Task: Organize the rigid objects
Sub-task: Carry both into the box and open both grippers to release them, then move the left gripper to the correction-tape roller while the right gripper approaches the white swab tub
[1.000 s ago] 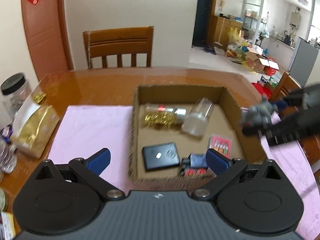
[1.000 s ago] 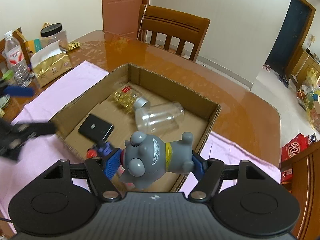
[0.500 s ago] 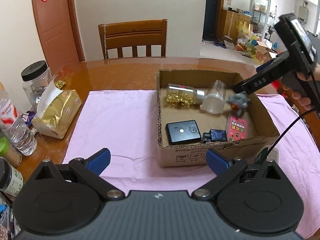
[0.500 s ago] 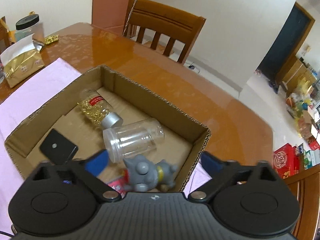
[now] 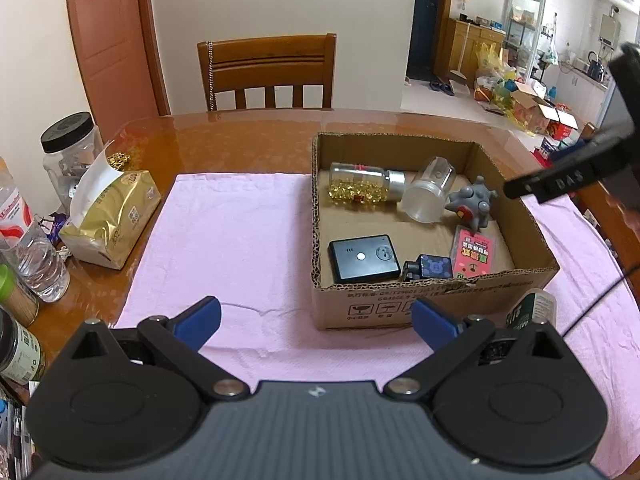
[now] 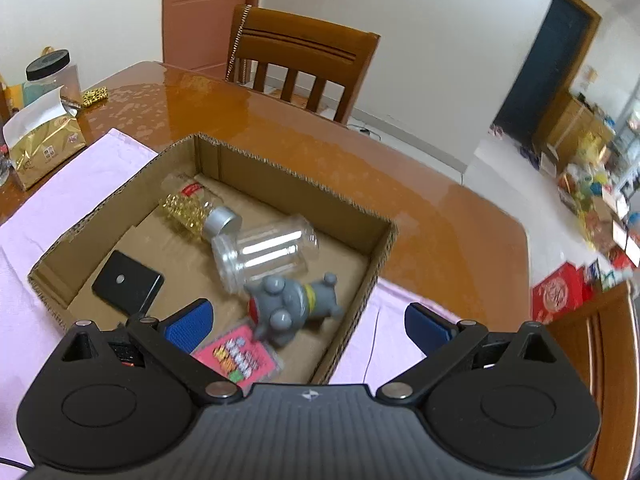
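With the grey toy (image 6: 294,306) lying in the cardboard box (image 6: 384,248), both the right tool (image 6: 306,322) and left tool (image 5: 316,316) gape empty, so lift straight clear of the rim.

The surface (image 5: 248,136) is glossy varnished wood that mirrors the light, and a matt pink cloth (image 5: 232,240) with a soft, slightly creased weave lies over it. The box (image 5: 436,300) is plain brown corrugated cardboard with rough cut edges. Inside it, a clear plastic jar (image 5: 428,194) looks smooth, a bottle (image 5: 366,182) carries a brushed metal cap, the grey toy (image 5: 472,204) seems matt rubbery plastic, and the black device (image 5: 362,258) is satin plastic. The tissue pack (image 5: 116,216) is shiny gold foil.
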The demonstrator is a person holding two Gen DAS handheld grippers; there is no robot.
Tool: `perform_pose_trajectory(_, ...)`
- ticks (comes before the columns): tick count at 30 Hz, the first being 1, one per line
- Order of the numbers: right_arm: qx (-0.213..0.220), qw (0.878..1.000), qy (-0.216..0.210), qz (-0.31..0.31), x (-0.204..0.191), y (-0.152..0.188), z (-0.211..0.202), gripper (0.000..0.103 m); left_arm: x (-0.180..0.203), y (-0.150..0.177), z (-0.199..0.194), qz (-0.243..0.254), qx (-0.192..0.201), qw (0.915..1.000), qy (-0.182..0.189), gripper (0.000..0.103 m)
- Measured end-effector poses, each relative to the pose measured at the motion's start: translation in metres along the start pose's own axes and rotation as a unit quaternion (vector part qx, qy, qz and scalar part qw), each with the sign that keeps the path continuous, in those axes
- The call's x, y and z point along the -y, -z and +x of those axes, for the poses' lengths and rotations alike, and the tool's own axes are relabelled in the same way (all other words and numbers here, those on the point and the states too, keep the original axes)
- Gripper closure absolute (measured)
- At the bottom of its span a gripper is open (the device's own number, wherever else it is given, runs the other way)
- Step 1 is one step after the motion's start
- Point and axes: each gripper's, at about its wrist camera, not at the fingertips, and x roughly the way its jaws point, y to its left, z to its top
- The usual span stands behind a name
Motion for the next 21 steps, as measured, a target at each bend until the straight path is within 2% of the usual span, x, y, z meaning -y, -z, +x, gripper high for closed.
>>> perform_pose_trajectory(4, -0.010, 0.999, 0.001, 0.036, -0.001, 0.022, -0.011, 0.000, 0.002, 0.007, -0.001, 0.002, 0.009, 0.9999, -0.009, 0.002)
perform_pose_trajectory(8, -0.017, 0.997, 0.008, 0.071, -0.009, 0.052, -0.021, 0.000, 0.001, 0.016, 0.002, -0.005, -0.002, 1.0000, -0.007, 0.002)
perform_pose_trajectory(12, -0.037, 0.991, -0.013, 0.125, -0.015, 0.076, -0.019, 0.000, 0.002, 0.026, 0.005, -0.011, -0.013, 0.9999, 0.003, 0.002)
perform_pose_trajectory(21, -0.063, 0.988, -0.029, 0.136, -0.035, 0.088, 0.005, 0.000, 0.008, 0.038, 0.005, -0.017, -0.029, 0.9994, 0.011, 0.002)
